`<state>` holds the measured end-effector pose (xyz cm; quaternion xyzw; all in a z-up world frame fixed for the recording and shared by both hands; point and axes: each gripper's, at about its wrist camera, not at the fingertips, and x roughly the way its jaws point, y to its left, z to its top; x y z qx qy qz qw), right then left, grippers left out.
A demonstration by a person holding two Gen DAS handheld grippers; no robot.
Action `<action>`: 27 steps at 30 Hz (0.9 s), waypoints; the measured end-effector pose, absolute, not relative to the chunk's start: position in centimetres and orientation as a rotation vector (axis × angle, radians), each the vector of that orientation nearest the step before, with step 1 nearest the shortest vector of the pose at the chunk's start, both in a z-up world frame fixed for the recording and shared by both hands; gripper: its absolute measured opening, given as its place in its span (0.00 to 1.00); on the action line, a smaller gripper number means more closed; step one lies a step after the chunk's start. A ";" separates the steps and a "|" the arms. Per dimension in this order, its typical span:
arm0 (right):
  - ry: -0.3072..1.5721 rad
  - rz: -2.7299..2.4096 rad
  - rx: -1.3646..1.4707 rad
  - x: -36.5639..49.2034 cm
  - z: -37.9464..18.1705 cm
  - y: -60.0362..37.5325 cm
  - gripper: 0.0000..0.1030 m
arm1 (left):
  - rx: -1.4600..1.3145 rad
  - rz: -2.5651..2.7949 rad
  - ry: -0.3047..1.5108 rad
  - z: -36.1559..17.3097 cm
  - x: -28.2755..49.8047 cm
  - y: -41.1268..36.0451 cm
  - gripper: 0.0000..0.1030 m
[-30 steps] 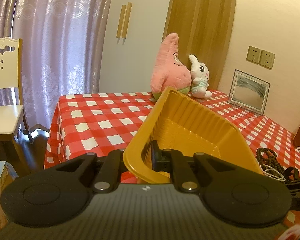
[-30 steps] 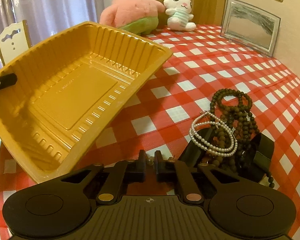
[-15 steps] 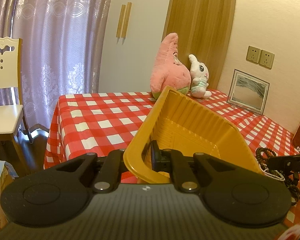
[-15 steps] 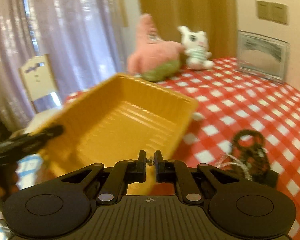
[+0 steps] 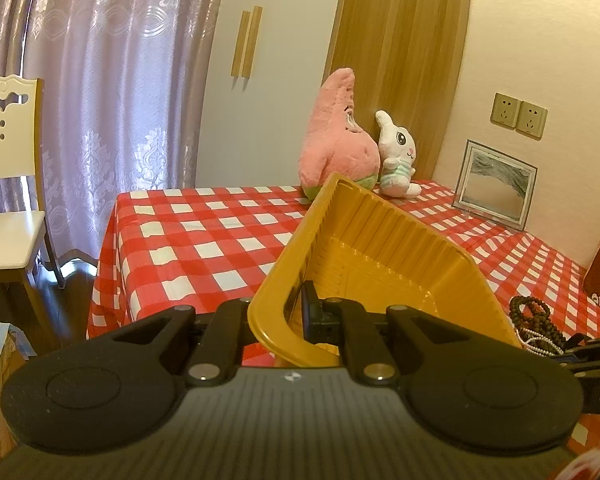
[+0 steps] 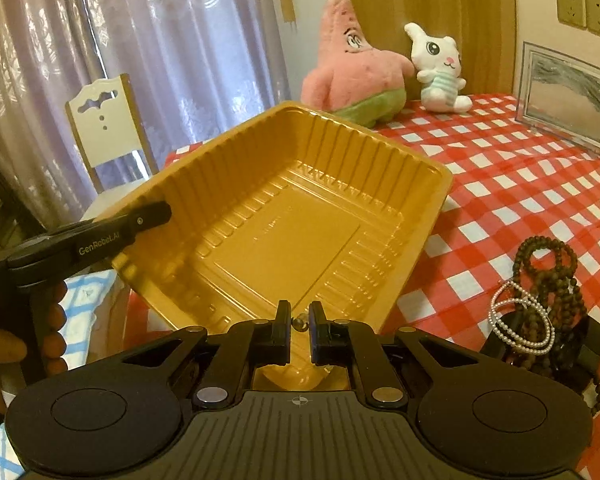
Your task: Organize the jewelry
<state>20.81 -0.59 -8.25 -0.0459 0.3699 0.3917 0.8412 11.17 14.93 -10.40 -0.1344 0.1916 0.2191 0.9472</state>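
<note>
left hand-held gripper clamps the tilted yellow tray by its rim — right hand-held gripper pinches a small bead over the tray's near edge.

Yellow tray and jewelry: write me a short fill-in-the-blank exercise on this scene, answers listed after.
1. The left gripper is shut on the rim of the ____ tray.
2. The right gripper pinches a small ____ between its fingertips.
3. The white pearl strands lie beside the dark ____ beads.
4. Inside, the tilted tray holds ____.

Answers: yellow; bead; brown; nothing
</note>
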 end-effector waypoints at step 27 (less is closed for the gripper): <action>0.739 0.612 -0.004 21.1 -6.5 -7.8 0.50 | -0.270 0.444 0.388 -10.2 11.1 14.9 0.09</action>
